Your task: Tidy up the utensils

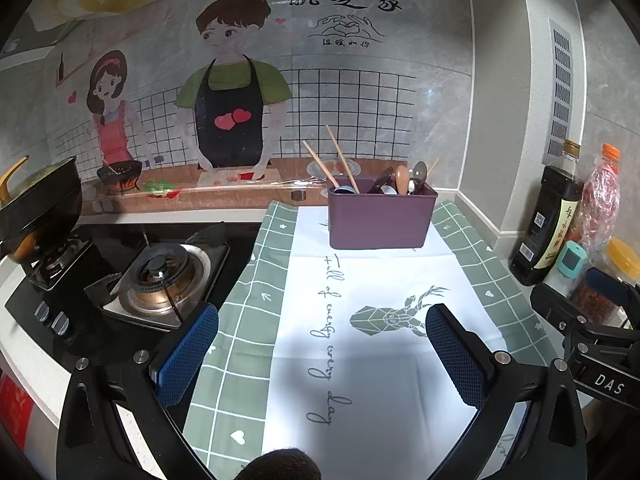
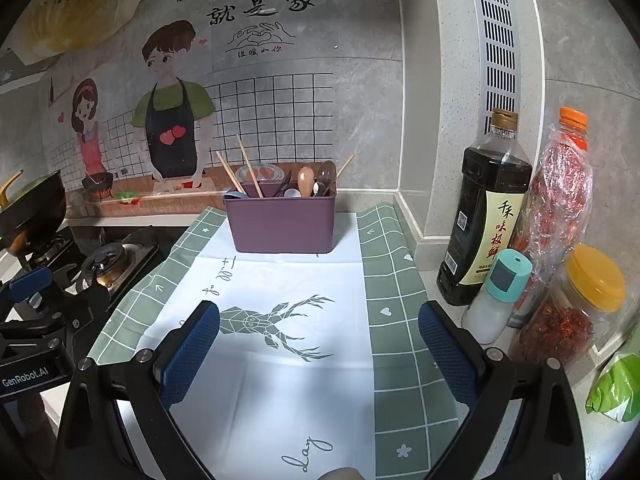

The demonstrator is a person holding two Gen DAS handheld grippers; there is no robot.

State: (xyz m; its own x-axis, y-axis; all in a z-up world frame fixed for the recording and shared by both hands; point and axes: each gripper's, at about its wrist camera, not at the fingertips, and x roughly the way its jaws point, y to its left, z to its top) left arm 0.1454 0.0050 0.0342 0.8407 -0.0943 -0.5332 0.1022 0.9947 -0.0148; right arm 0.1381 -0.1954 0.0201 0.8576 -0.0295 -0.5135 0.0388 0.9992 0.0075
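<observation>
A purple utensil box (image 1: pixel 380 220) (image 2: pixel 284 222) stands at the far end of the white and green cloth (image 1: pixel 360 340) (image 2: pixel 280 360), by the wall. Wooden chopsticks (image 1: pixel 340 160) (image 2: pixel 244 166), spoons (image 1: pixel 402 179) (image 2: pixel 306 180) and other utensils stick out of it. My left gripper (image 1: pixel 322 350) hangs open over the near part of the cloth, nothing between its blue pads. My right gripper (image 2: pixel 320 350) is open too, over the deer print, well short of the box. Each gripper shows at the edge of the other's view.
A gas stove (image 1: pixel 160 276) (image 2: pixel 108 264) lies left of the cloth, with a black wok (image 1: pixel 36 200) beyond it. On the right stand a soy sauce bottle (image 2: pixel 484 216), a chilli-filled bottle (image 2: pixel 560 184), a teal-capped shaker (image 2: pixel 496 296) and a yellow-lidded jar (image 2: pixel 580 304).
</observation>
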